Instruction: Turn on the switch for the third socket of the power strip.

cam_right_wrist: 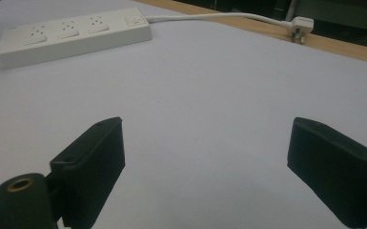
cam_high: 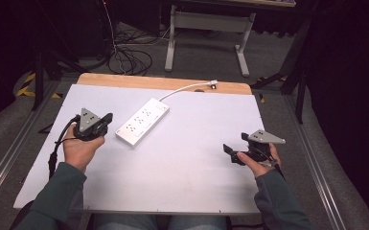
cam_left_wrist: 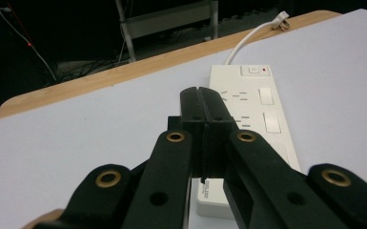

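You held the left gripper just beside the near end of the white power strip, with its fingers pressed flat together and nothing between them. In the left gripper view those closed fingers pointed straight along the strip's top face, over the sockets and toward the switch at the far end. The strip lay diagonally on the white table, left of the middle, its cable running to the plug resting on the bare wooden edge at the back.

Your right gripper hovered well apart from the strip, near the table's right side, with its fingers spread wide over bare surface and holding nothing.

The likely trouble sat with your left hand. With the fingers shut, any forward move would probably have shoved the strip rather than gripped it, and it looked light enough to skate across the smooth sheet or swing around. That could have dragged the cable and pulled the plug off the wooden edge. Opening the fingers so close to the strip also risked one finger knocking its end sideways.
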The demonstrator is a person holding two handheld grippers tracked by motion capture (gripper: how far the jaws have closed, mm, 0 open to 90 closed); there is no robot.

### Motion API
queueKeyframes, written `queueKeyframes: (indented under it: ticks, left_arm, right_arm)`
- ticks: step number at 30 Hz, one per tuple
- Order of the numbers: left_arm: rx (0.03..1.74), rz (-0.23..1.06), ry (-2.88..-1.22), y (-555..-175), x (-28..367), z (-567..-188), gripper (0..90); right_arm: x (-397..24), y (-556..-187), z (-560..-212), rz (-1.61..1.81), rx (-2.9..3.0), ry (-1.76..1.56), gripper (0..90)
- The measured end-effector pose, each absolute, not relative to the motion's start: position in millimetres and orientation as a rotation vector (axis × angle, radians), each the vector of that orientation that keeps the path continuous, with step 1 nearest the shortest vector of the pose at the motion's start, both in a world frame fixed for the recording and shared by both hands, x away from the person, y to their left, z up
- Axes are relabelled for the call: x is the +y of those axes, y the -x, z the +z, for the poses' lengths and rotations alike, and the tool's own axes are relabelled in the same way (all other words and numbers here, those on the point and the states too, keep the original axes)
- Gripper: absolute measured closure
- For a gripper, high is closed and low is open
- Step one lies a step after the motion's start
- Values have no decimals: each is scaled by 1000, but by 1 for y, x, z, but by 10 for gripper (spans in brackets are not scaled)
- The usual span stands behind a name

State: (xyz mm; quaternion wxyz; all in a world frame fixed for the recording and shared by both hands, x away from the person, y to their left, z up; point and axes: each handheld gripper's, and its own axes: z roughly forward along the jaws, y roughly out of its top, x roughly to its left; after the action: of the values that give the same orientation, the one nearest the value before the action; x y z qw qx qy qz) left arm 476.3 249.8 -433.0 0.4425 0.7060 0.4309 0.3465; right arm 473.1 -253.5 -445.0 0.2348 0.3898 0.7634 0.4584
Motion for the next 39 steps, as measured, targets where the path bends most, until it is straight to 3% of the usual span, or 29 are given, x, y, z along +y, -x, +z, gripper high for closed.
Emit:
queueKeyframes:
  ticks: [39]
  left_arm:
    - [982,765,-1858,-492,224,-441,900]
  right_arm:
    - [-254,-472,-445,1263,2096,-1064,127]
